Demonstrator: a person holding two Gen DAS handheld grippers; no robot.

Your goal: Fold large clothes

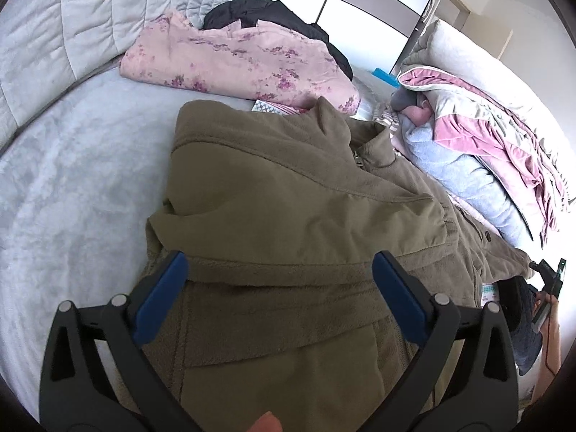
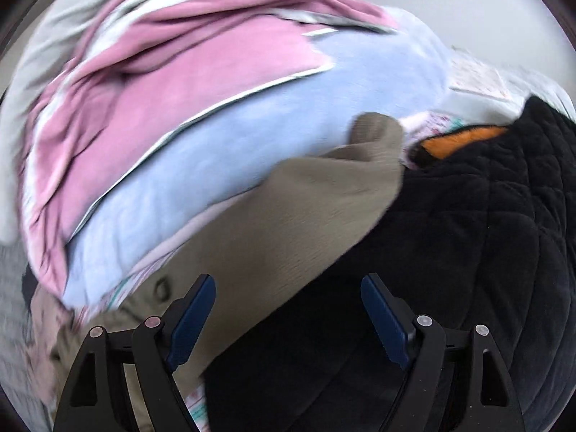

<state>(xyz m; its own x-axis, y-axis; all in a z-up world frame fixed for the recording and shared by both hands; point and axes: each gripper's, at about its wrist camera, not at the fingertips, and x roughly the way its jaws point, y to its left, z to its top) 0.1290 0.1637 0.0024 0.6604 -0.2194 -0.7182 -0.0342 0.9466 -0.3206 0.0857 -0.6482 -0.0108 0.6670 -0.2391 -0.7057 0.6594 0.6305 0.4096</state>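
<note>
An olive-brown jacket (image 1: 288,194) lies on the grey bed cover (image 1: 72,187), collar toward the far side, one sleeve folded across its body. My left gripper (image 1: 280,288) is open just above the jacket's lower part, its blue pads wide apart and holding nothing. In the blurred right wrist view my right gripper (image 2: 288,309) is open over an olive-brown sleeve (image 2: 306,208) that lies across a black quilted garment (image 2: 468,252). The other gripper also shows in the left wrist view (image 1: 550,277) at the jacket's right edge.
A pink floral blanket (image 1: 244,68) and a black garment (image 1: 273,18) lie behind the jacket. A pile of pink, grey and pale blue bedding (image 1: 478,151) (image 2: 180,115) fills the right side. A padded grey headboard (image 1: 72,18) is at the left.
</note>
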